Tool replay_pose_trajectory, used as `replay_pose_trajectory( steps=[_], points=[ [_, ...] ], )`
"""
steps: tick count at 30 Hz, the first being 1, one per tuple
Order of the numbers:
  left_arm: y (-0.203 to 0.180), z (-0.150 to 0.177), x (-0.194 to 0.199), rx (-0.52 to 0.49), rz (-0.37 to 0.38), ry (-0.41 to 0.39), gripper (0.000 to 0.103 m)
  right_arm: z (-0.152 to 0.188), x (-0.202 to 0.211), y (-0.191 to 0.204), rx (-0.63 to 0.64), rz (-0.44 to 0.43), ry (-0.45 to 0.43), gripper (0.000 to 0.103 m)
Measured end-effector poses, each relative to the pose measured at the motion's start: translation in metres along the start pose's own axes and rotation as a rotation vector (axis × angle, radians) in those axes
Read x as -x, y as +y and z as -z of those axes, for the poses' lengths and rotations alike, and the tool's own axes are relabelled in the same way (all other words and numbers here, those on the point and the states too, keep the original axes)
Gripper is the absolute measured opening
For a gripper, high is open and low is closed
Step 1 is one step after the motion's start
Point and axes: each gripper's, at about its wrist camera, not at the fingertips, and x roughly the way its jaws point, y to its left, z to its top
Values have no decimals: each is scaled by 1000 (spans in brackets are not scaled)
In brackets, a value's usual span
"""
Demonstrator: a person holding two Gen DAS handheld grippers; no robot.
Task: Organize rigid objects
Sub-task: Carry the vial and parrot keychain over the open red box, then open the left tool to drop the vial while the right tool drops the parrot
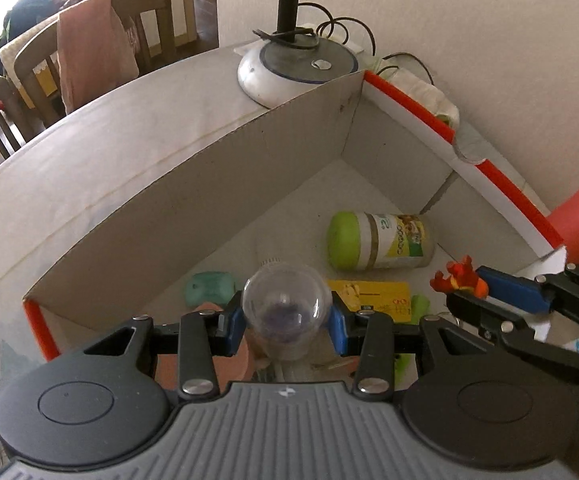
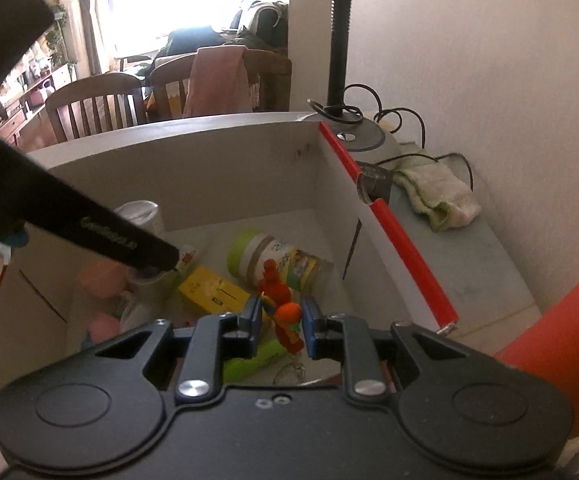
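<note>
Two grippers are hanging over the open cardboard box (image 1: 193, 184) on the table (image 1: 89, 160): the left gripper (image 1: 287, 312) is pinching a clear plastic capsule (image 1: 287, 300) across its widest part, and the right gripper (image 2: 279, 318) is clamping a small orange-red figurine (image 2: 283, 312) between nearly closed fingers. Both look light and stiff. The smooth round capsule is likely slippery, the figurine's thin limbs fragile, so its body is the safer hold.

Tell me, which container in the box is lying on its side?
The green-lidded jar, lying flat on the box floor; the clear capsule is held in the left gripper.
</note>
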Motion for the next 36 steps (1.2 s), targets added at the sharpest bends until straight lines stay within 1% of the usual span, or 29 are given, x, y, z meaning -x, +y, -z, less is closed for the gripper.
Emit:
replay_pose_trajectory(
  steps=[3,7,14,15,17,19,20,27,36],
  points=[
    [-1,-4,-7,-2,-16,7,41,-1,-1,1,9,-4,1,22],
    [-1,-5,-14,3,-26,22,41,-2,-1,1,11,-11,7,26],
    [-2,3,-10,8,-38,17,42,-3,2,0,0,-25,16,28],
    [-2,4,-8,8,-38,14,43,-3,3,0,1,-28,16,29],
    [-1,8,-4,11,-32,9,48,-3,7,1,4,-31,13,32],
    [0,12,3,17,-29,-3,57,-3,11,2,6,-37,9,34],
    [1,14,7,21,-28,-9,57,-3,13,3,7,-39,8,35],
    [5,29,40,43,-8,-58,58,-2,30,8,16,-71,-5,42],
    [16,65,94,84,-17,-132,58,-3,54,24,34,-128,-24,51]
  ],
)
